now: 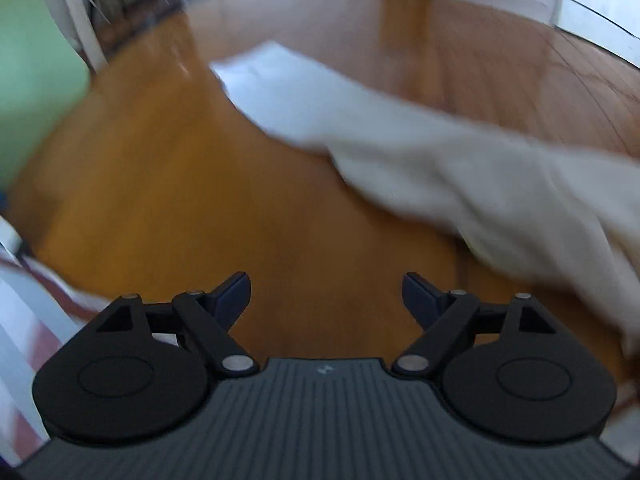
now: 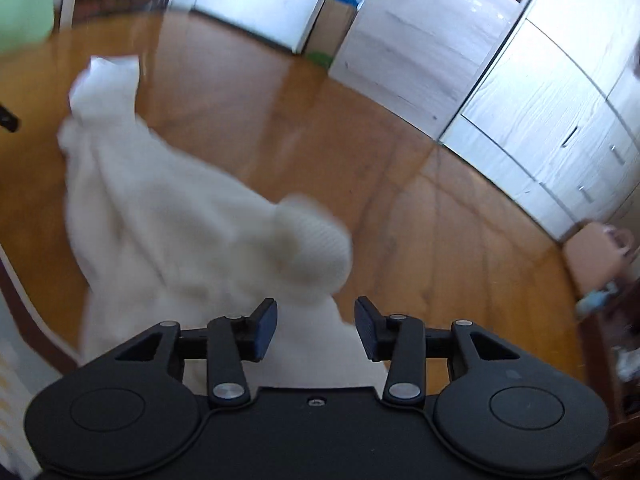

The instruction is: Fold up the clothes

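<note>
- The white garment (image 2: 168,216) lies bunched and twisted on the wooden table (image 2: 420,240), one narrow end stretched toward the far left, a rounded lump near the right gripper (image 2: 316,328).
- Right gripper: fingers apart, hovering over the near edge of the cloth, holding nothing.
- Left gripper (image 1: 326,300): fingers wide apart above bare table, with the garment off to its right.
- No neat fold shows; smoothing and folding appear left to do.
</note>
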A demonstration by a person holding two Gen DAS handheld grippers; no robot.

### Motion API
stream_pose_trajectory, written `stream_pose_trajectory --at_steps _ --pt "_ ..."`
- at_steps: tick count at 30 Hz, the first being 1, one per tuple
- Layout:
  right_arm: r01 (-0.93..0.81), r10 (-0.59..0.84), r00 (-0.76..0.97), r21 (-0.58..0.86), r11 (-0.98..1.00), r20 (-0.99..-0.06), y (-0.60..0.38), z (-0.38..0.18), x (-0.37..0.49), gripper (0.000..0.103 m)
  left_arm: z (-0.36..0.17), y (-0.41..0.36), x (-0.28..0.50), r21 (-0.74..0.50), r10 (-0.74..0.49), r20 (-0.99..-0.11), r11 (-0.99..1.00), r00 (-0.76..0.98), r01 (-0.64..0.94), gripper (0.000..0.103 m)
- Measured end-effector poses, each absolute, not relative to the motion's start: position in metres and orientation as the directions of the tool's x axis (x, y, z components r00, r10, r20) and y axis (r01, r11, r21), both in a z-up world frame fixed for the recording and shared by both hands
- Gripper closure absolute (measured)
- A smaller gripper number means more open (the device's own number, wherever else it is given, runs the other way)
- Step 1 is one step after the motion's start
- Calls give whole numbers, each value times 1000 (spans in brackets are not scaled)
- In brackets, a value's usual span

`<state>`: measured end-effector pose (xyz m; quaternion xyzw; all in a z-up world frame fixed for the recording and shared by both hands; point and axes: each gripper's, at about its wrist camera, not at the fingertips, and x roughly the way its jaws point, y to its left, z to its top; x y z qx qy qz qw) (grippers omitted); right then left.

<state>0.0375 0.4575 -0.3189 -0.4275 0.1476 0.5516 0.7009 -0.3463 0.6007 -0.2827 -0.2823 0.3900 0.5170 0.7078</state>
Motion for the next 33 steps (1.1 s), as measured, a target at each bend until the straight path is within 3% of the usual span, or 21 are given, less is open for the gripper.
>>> stream_pose_trajectory --at_steps 3,7,12,16,19,20,22,24,25,26,28,29,33 --pt "-890 624 384 -452 55 -681 438 -319 49 48 -284 585 -317 -130 391 -869 409 302 -903 23" --pt "-935 629 313 -347 73 -712 427 -312 53 46 -251 544 -275 -133 433 -788 575 438 -807 23" --pt "-979 644 189 -195 62 -741 421 -305 50 46 -234 527 -248 -228 343 -710 714 615 -662 43" --pt "-996 655 86 -70 51 -750 416 -300 48 46 -244 525 -241 -249 287 -712 750 641 -612 45" --pt "-999 663 9 24 42 -748 412 -296 46 40 -255 536 -247 -298 251 -729 722 637 -625 45" --pt "-998 665 33 10 60 -746 420 -296 49 31 -258 541 -247 -277 276 -740 706 613 -652 45" --pt "-996 650 78 -30 85 -756 440 -301 54 13 -259 542 -245 -120 383 -775 693 504 -711 45" --pt "-994 612 105 -67 85 -784 464 -312 59 13 -258 544 -245 -25 452 -765 691 458 -723 45" --pt "-995 591 89 -53 79 -802 475 -318 62 13 -258 548 -250 -54 443 -764 680 469 -731 45" --pt "-996 593 77 -34 83 -801 484 -322 65 16 -257 553 -255 -99 423 -766 665 484 -740 45" --pt "-995 626 65 -6 95 -777 493 -324 67 53 -255 563 -266 -220 373 -754 632 540 -743 45" --pt "-995 655 65 3 102 -753 493 -322 67 83 -253 567 -271 -270 355 -743 617 567 -739 45" --pt "-995 788 24 58 76 -615 473 -292 47 93 -238 569 -288 -364 363 -675 593 642 -719 45"
